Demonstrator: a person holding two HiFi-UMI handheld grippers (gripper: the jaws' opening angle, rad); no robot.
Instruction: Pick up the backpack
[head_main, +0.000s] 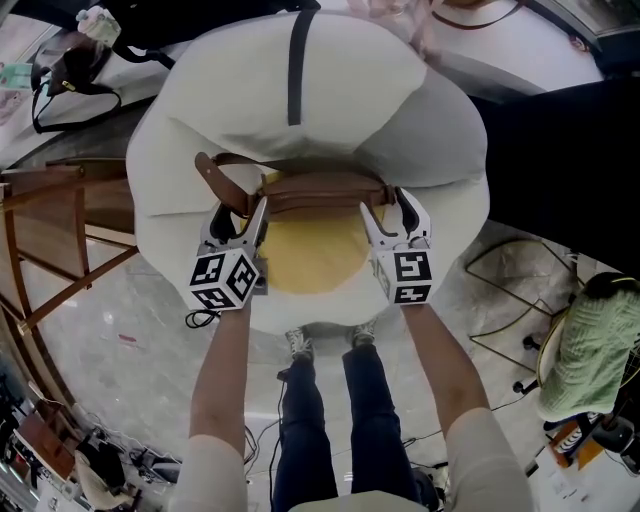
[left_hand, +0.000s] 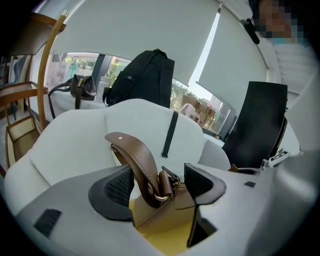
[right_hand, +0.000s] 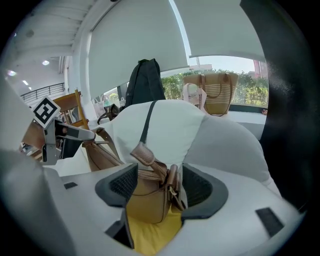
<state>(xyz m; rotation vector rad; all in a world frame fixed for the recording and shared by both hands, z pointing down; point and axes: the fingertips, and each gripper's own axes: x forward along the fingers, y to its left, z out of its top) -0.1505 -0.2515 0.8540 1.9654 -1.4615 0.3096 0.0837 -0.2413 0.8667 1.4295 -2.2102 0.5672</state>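
A brown leather bag (head_main: 320, 188) with a strap stands on the yellow cushion (head_main: 310, 255) of a white padded chair (head_main: 300, 60). My left gripper (head_main: 240, 215) is at the bag's left end. Its jaws stand open around the curved strap (left_hand: 140, 160) and metal ring, and the strap leans on one pad. My right gripper (head_main: 390, 210) is at the bag's right end. There the bag's corner (right_hand: 150, 192) fills the gap and touches both pads. A black backpack (left_hand: 145, 75) stands behind the chair on a ledge by the window.
A wooden frame (head_main: 50, 230) is to the left of the chair and a black panel (left_hand: 260, 120) to its right. A tan tote (right_hand: 215, 92) sits on the window ledge. A wire stand (head_main: 510, 300) and a green cloth (head_main: 590, 350) are at right.
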